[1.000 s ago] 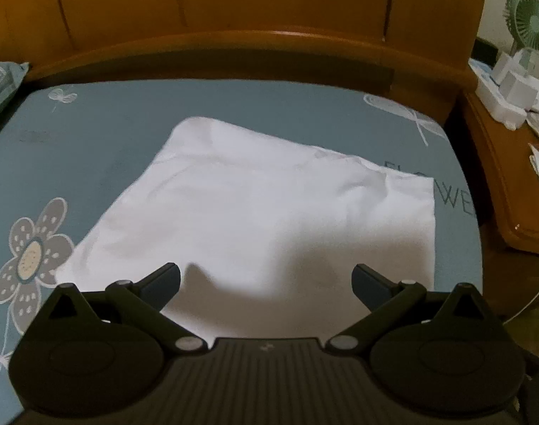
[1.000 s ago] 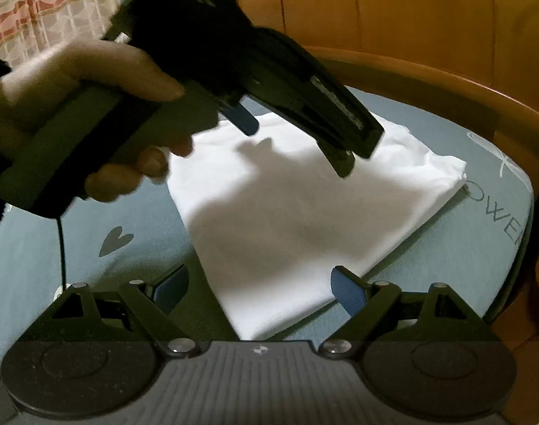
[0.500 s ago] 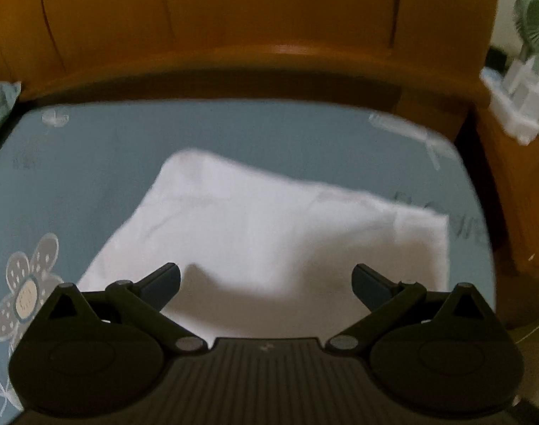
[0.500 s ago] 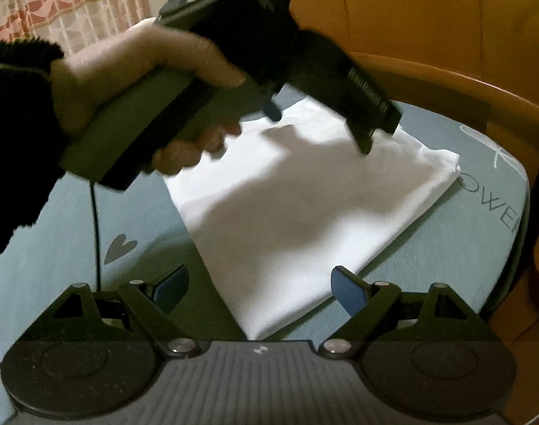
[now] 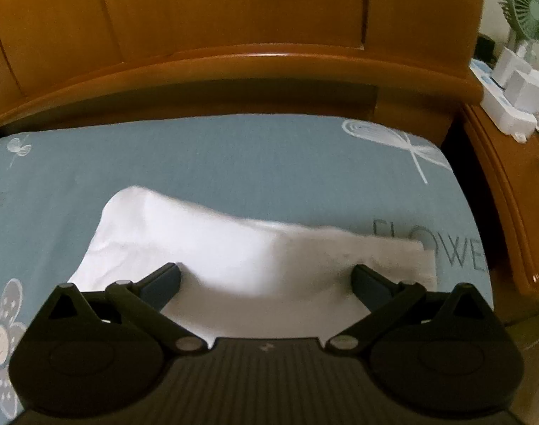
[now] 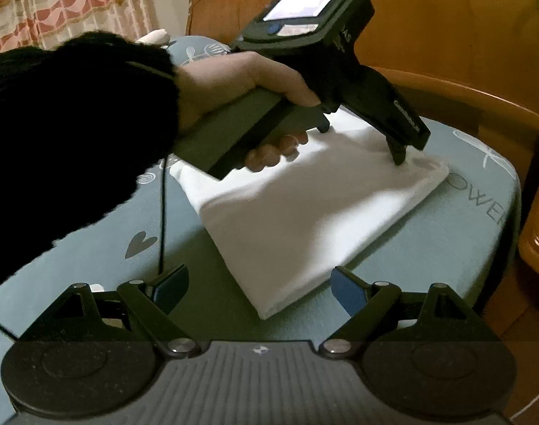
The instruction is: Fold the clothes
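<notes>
Folded white garment (image 6: pixel 305 219) lying flat on a bed covered by a blue-grey sheet (image 5: pixel 234 156) printed with flowers and lettering, close to a curved wooden headboard (image 5: pixel 234 35). Left gripper (image 5: pixel 266 279), held in a bare hand (image 6: pixel 234 85) with a black sleeve, has its fingers spread wide and tips pressed down onto the garment's far edge. Right gripper (image 6: pixel 259 283) hovers with fingers wide apart and holding nothing, just above the garment's near corner. Bedside stand (image 5: pixel 510 177) at right carries a green fan (image 5: pixel 528 3).
</notes>
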Demonstrator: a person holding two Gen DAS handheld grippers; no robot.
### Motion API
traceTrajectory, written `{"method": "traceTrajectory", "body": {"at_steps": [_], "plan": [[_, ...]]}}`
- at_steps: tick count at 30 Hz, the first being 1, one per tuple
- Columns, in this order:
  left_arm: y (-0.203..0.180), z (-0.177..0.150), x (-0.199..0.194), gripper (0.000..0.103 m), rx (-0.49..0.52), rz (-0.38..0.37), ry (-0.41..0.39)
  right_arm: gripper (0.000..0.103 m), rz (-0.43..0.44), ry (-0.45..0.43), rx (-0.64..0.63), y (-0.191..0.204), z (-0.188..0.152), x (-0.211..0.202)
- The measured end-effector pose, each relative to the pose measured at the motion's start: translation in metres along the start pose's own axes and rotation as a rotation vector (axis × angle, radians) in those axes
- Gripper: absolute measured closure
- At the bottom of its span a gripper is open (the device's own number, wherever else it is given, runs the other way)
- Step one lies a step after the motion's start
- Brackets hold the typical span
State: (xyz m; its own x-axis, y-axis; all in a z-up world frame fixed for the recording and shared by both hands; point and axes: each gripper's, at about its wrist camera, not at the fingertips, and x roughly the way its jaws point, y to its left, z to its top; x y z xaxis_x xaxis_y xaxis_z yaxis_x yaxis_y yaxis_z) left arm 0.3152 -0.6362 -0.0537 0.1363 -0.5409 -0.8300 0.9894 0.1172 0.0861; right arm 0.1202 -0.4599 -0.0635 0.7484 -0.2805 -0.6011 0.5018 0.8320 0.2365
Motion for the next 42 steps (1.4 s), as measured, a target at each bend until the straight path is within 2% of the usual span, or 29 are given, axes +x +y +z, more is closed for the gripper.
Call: {"method": "traceTrajectory", "body": {"at_steps": [3, 7, 11, 17, 20, 22, 25, 29, 32, 37, 39, 42], "plan": [[0.003, 0.004, -0.002, 0.0, -0.002, -0.009, -0.016, 0.012, -0.006, 0.0, 0.015, -0.003, -0.003, -0.004], [0.008, 0.006, -0.031, 0.001, 0.007, -0.046, -0.072, 0.012, -0.008, -0.003, 0.032, -0.009, -0.004, -0.008], [0.027, 0.011, -0.048, 0.001, -0.048, -0.073, -0.115, 0.012, -0.006, -0.01, 0.02, -0.011, 0.002, -0.005], [0.078, 0.01, -0.029, 0.001, -0.336, -0.193, -0.063, 0.012, 0.0, -0.019, 0.031, -0.012, -0.003, -0.009], [0.09, 0.007, -0.021, 0.001, -0.407, -0.235, -0.05, 0.012, -0.007, -0.006, 0.046, -0.017, -0.008, -0.011], [0.089, 0.007, -0.014, 0.001, -0.441, -0.287, -0.036, 0.012, -0.017, 0.0, 0.055, -0.021, -0.01, -0.011], [0.079, 0.004, -0.009, 0.001, -0.51, -0.409, -0.013, 0.012, -0.034, -0.001, 0.062, -0.024, -0.012, -0.01], [0.055, -0.003, -0.015, 0.001, -0.517, -0.562, -0.016, 0.012, -0.048, 0.003, 0.066, -0.026, -0.015, -0.01], [0.038, 0.005, -0.005, 0.001, -0.475, -0.551, -0.013, 0.012, -0.045, 0.009, 0.075, -0.027, -0.016, -0.006], [0.032, 0.009, 0.012, 0.001, -0.408, -0.458, -0.034, 0.012, -0.041, 0.012, 0.071, -0.024, -0.015, -0.005], [0.029, 0.012, 0.001, 0.001, -0.36, -0.433, -0.032, 0.012, -0.041, 0.009, 0.078, -0.026, -0.014, -0.007], [0.029, 0.004, -0.042, 0.001, -0.229, -0.358, -0.105, 0.012, -0.041, -0.01, 0.088, -0.03, -0.007, -0.01]]}}
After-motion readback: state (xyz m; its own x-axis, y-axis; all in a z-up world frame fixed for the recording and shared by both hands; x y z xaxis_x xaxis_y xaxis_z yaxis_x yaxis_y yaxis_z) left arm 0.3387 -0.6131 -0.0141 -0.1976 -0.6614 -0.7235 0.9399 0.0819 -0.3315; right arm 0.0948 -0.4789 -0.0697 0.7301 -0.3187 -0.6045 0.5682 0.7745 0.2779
